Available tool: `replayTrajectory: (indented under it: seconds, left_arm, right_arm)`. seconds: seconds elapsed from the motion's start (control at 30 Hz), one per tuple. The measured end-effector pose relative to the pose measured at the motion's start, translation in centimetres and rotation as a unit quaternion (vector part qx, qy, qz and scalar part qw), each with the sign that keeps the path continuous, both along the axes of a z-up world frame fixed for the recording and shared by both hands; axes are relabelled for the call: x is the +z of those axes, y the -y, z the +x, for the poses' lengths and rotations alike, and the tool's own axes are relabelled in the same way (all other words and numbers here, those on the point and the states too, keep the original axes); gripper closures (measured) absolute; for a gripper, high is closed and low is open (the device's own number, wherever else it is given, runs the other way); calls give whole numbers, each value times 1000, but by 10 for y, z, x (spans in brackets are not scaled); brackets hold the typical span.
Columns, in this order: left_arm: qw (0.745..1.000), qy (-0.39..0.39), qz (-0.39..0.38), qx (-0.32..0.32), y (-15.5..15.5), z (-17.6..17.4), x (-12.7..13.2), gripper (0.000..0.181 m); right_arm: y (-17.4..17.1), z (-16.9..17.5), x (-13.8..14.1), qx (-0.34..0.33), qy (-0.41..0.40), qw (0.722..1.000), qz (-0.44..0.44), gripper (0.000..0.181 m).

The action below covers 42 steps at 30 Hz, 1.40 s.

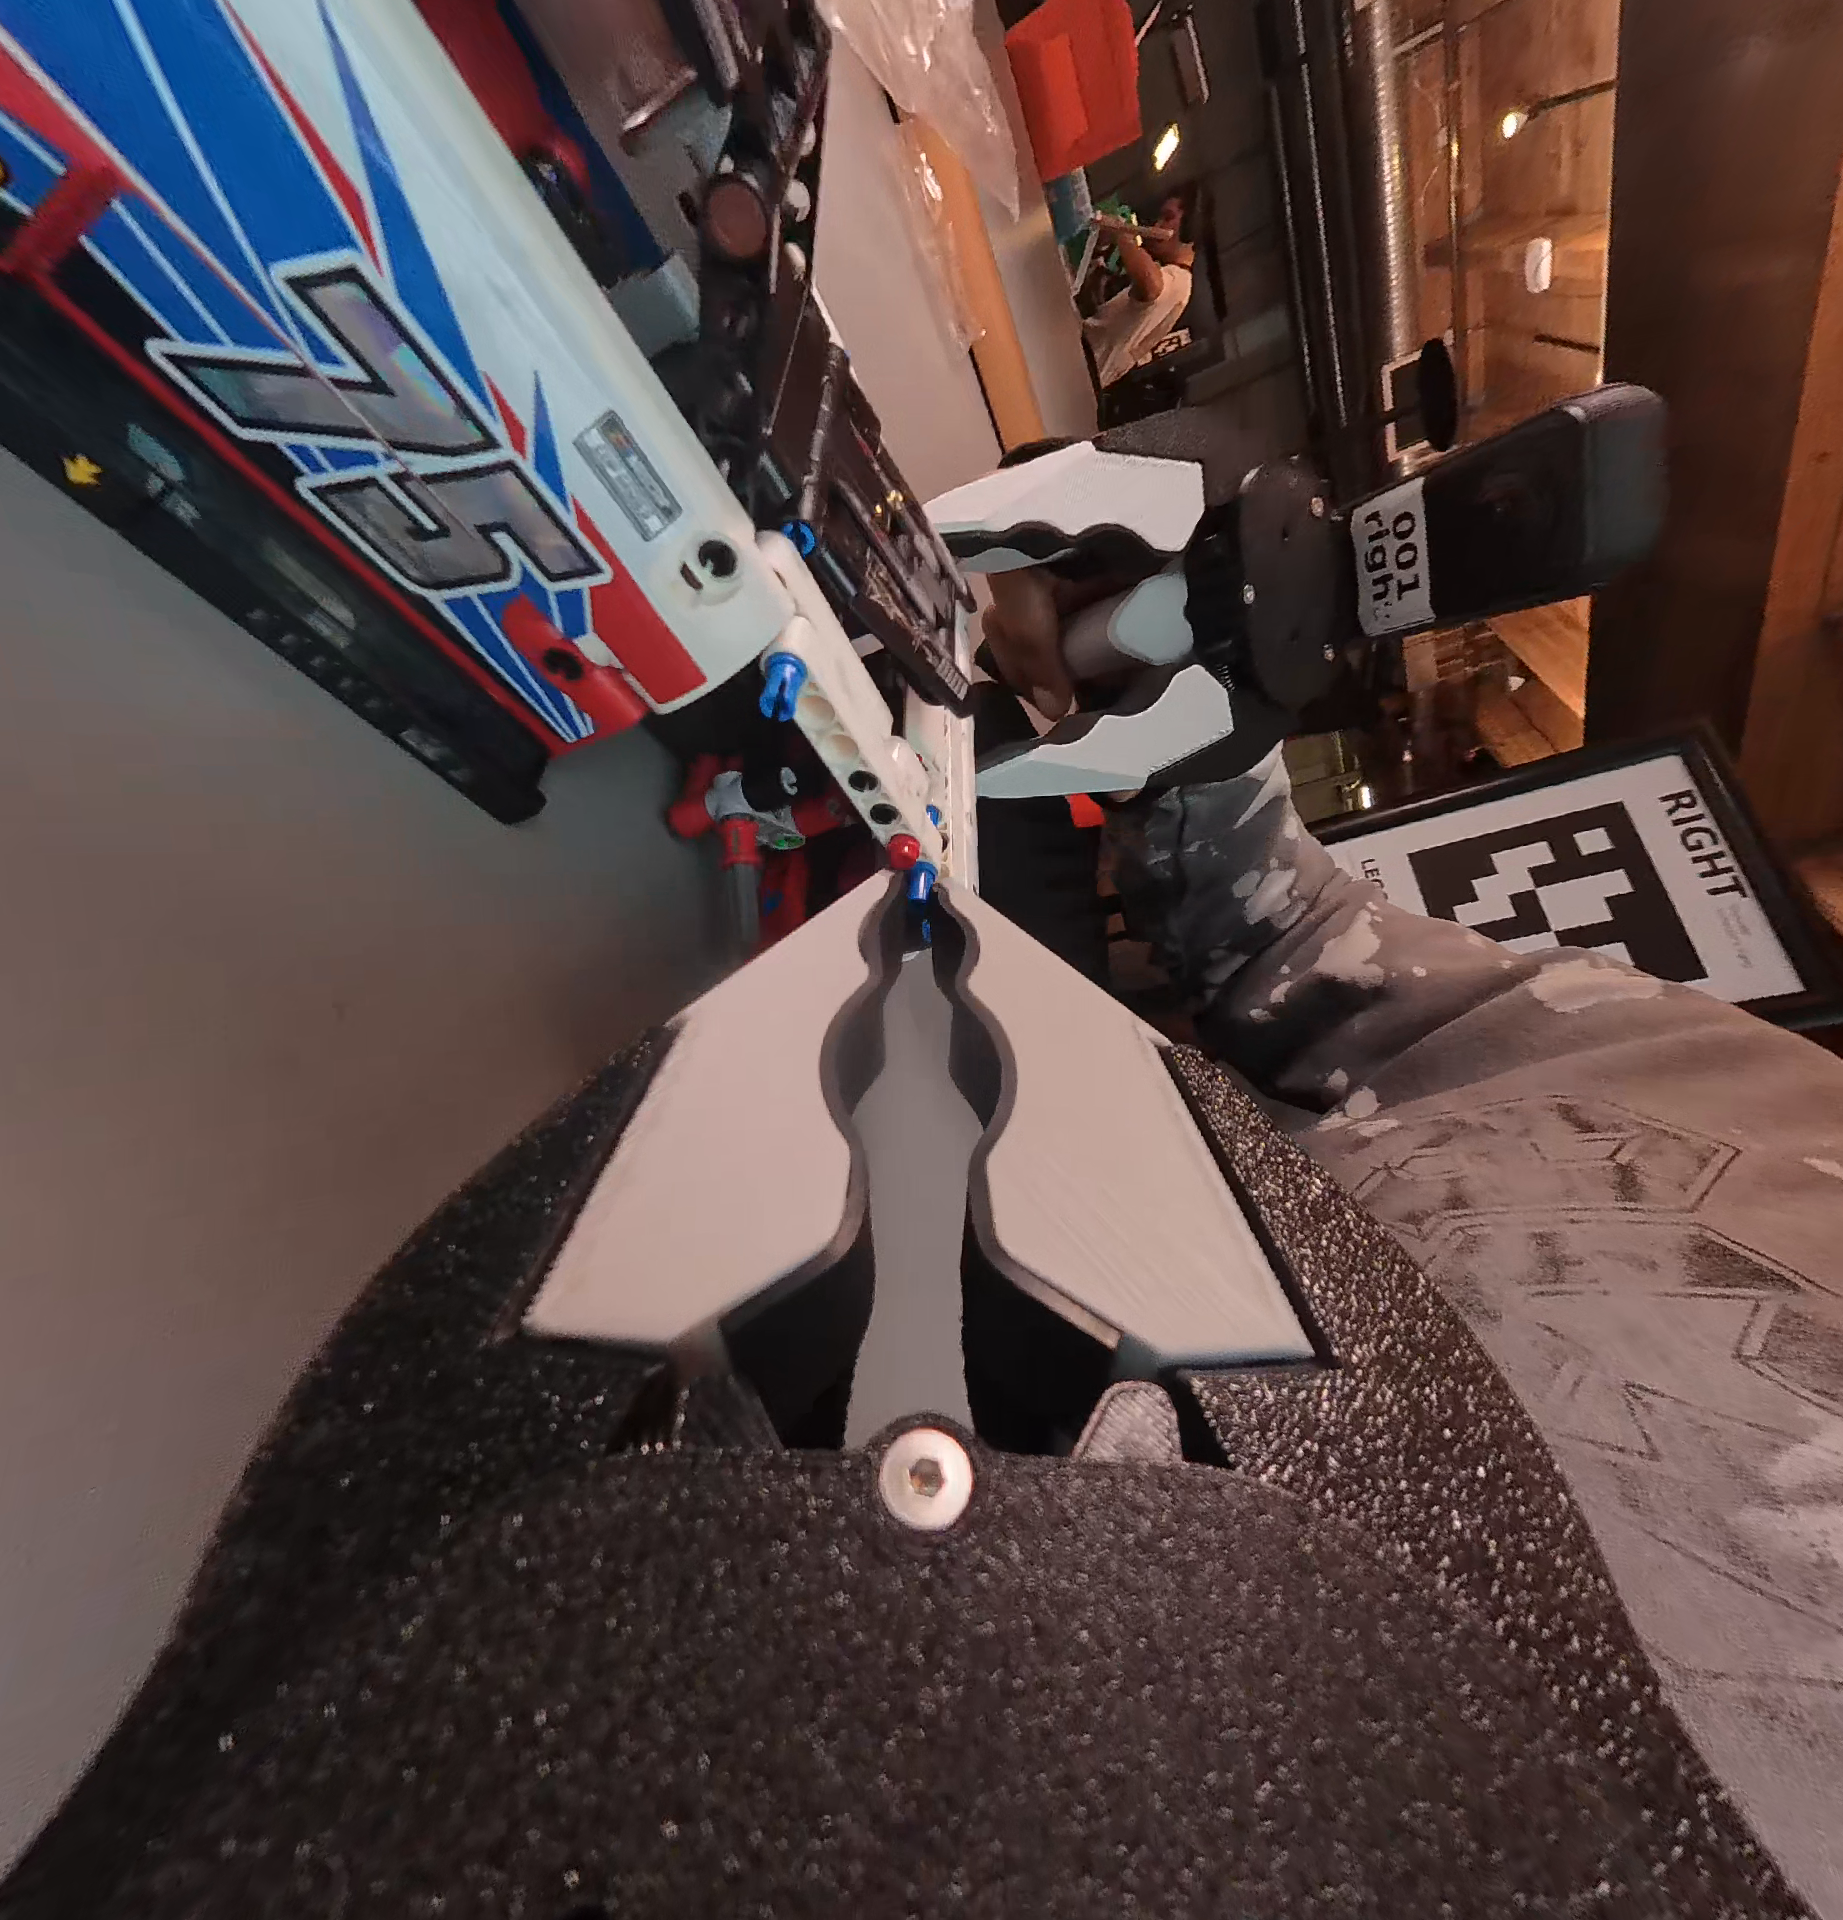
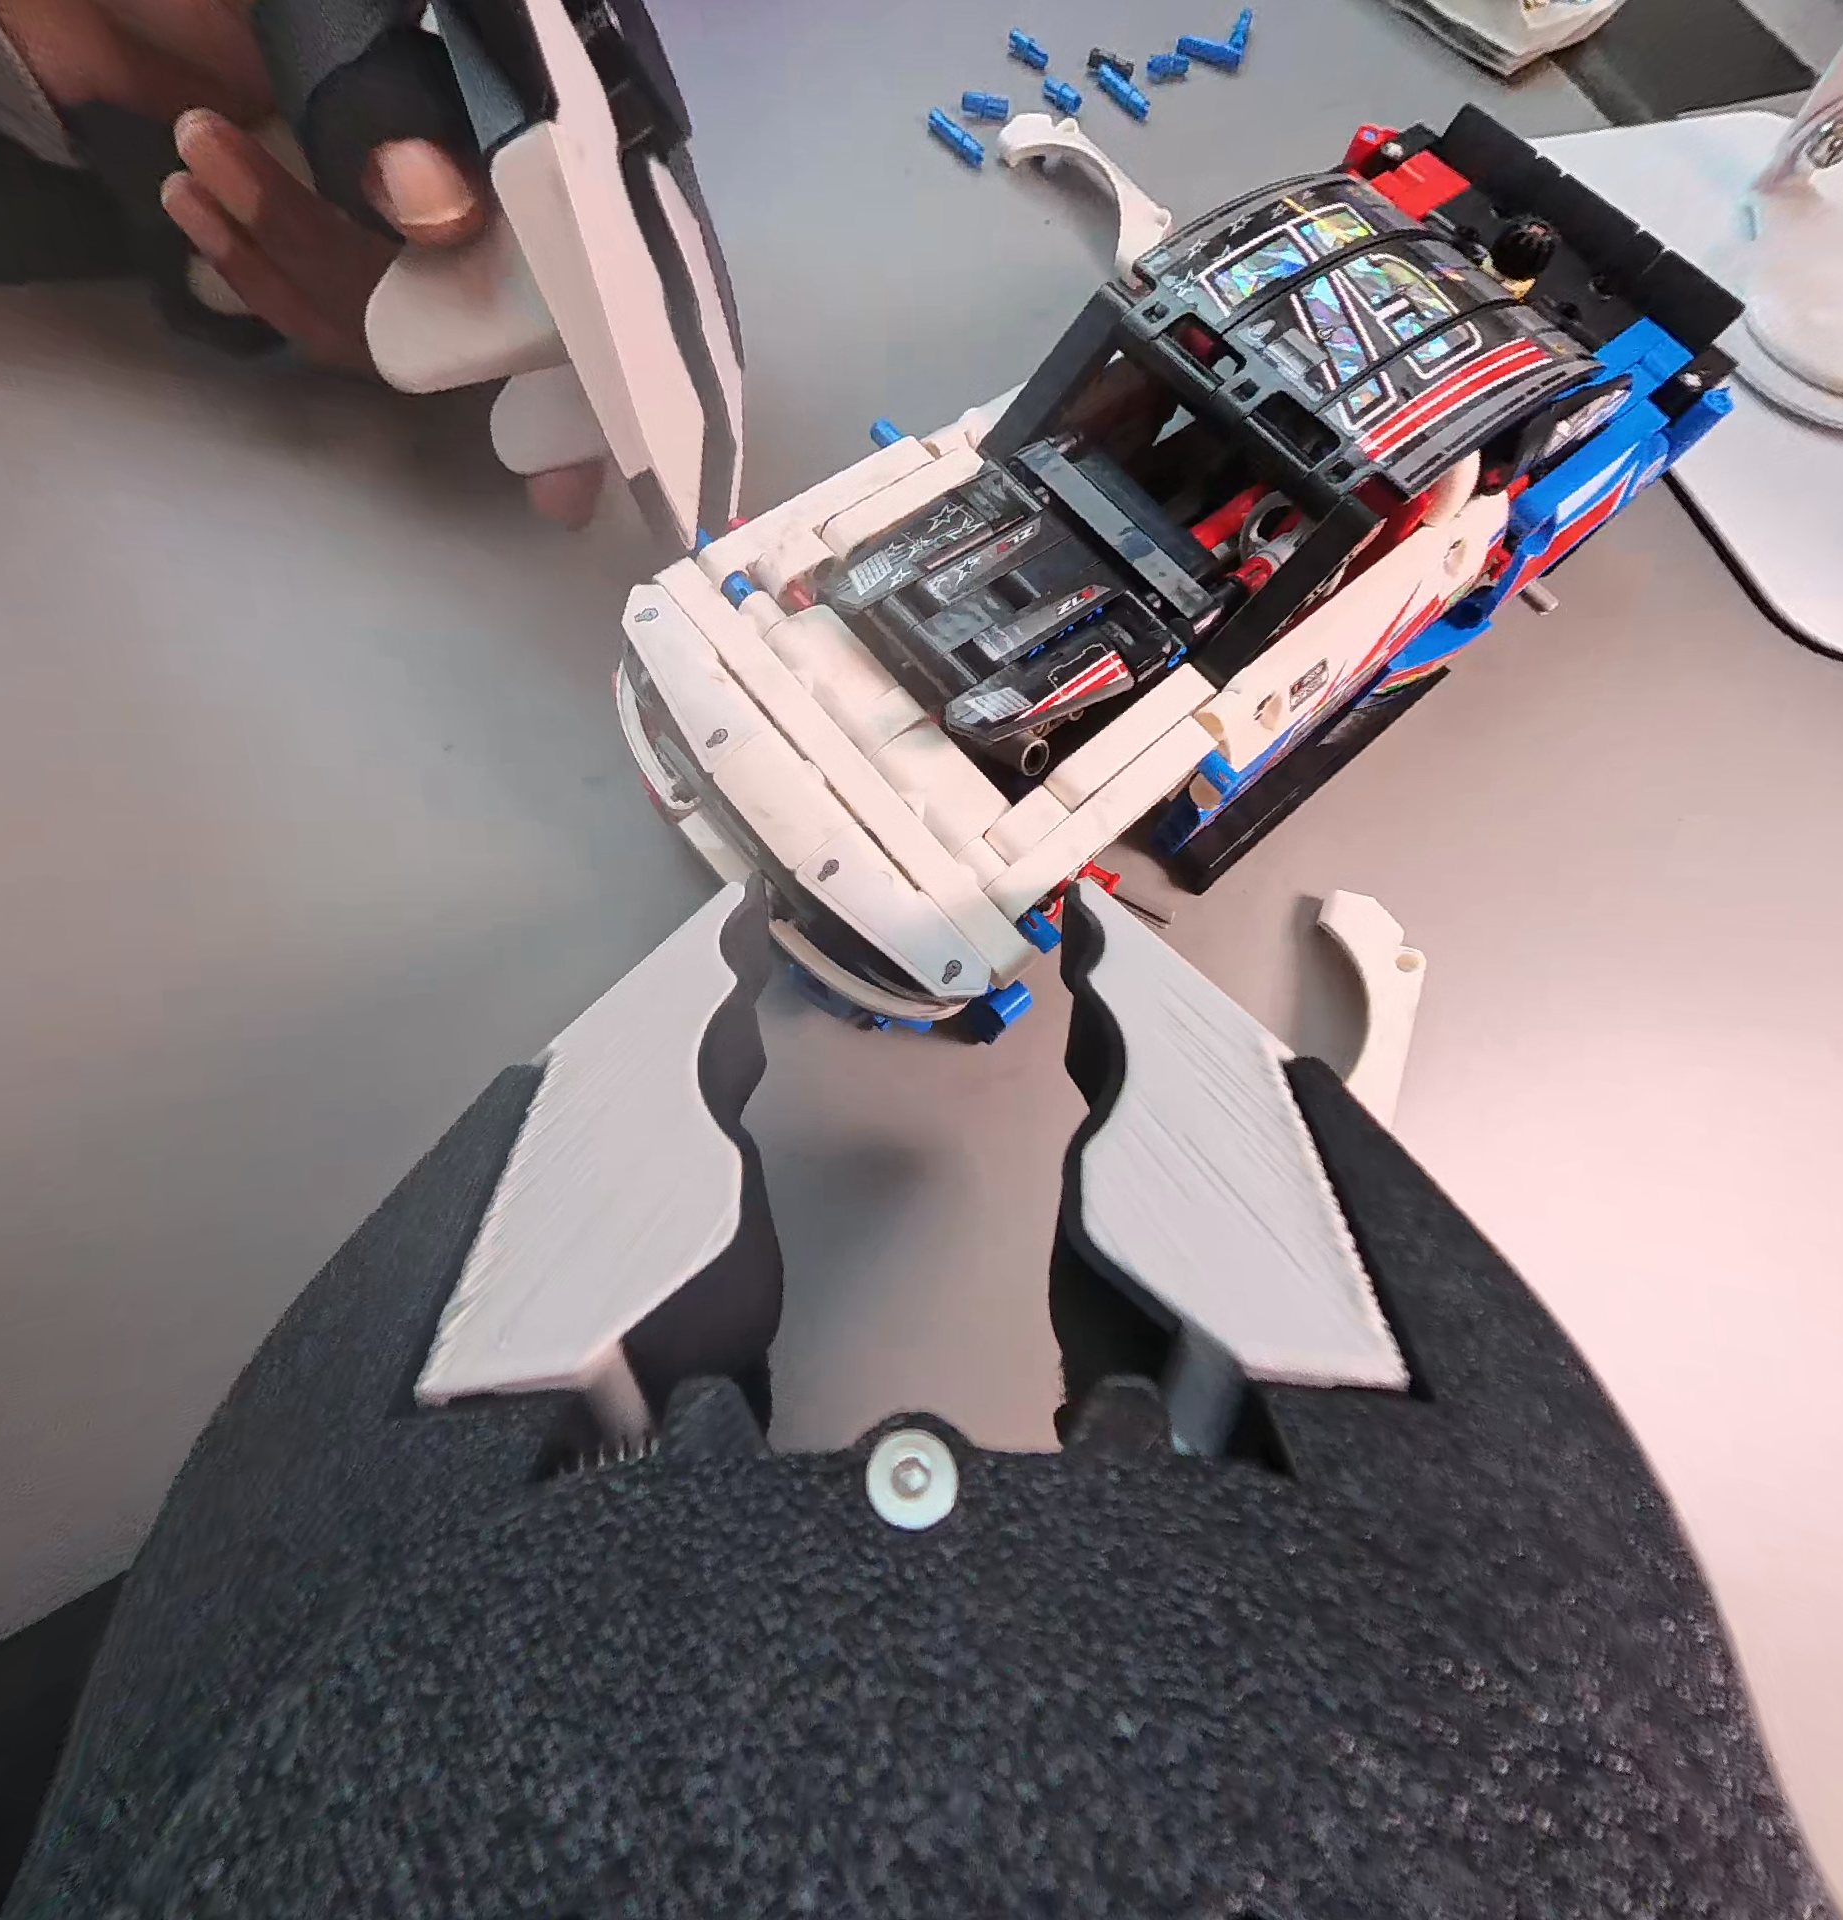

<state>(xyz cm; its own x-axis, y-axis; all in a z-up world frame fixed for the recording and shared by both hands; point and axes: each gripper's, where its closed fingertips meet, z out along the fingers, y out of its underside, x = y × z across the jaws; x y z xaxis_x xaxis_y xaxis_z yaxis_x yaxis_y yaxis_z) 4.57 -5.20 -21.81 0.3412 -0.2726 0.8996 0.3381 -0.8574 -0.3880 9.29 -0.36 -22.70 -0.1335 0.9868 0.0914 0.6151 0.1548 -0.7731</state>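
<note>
A brick-built race car (image 2: 896,769), white with blue, red and black panels, sits on a grey table (image 2: 273,831). My right gripper (image 2: 912,914) is open, with one fingertip on each side of the car's front bumper. My left gripper (image 1: 922,899) is shut on a blue pin (image 1: 919,883) at the car's front corner. It also shows in the right wrist view (image 2: 688,525), at the upper left, held by a hand. The car's striped side (image 1: 429,312) fills the left wrist view's upper left. The open right gripper (image 1: 964,649) shows there beyond the car.
Several loose blue pins (image 2: 1083,83) lie behind the car. A white arch piece (image 2: 1083,166) lies by them and another (image 2: 1374,997) lies right of my right finger. A white stand base (image 2: 1810,343) and a cable are at the far right. A framed marker card (image 1: 1582,883) stands behind a sleeve. Tip to tip, the grippers are about 8 centimetres apart.
</note>
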Motion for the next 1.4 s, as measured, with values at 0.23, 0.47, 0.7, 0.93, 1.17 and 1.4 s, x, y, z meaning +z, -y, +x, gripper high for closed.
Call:
replayTrajectory:
  seconds: [0.23, 0.47, 0.7, 0.93, 1.17, 1.4]
  left_arm:
    - [999, 1, -34, -12, -3, 3, -2, 181]
    - [998, 33, -46, 1, -8, 2, -1, 181]
    - [999, 40, -25, 13, -16, 3, 0, 181]
    - [998, 56, -29, -1, -9, -7, 2, 176]
    - [999, 49, -23, 4, -6, -6, 2, 173]
    - [996, 75, -33, 30, -8, -10, 4, 178]
  right_arm:
    - [-1, 0, 0, -15, 2, 1000, 13, 124]
    - [-4, -1, 0, -33, -3, 999, 16, 123]
    - [-10, -1, 0, -56, -8, 998, 10, 121]
    - [-5, -3, 0, -48, 2, 999, 16, 124]
    - [-3, -5, 0, -46, 1, 999, 17, 124]
    - [0, -7, 0, -40, 1, 999, 18, 126]
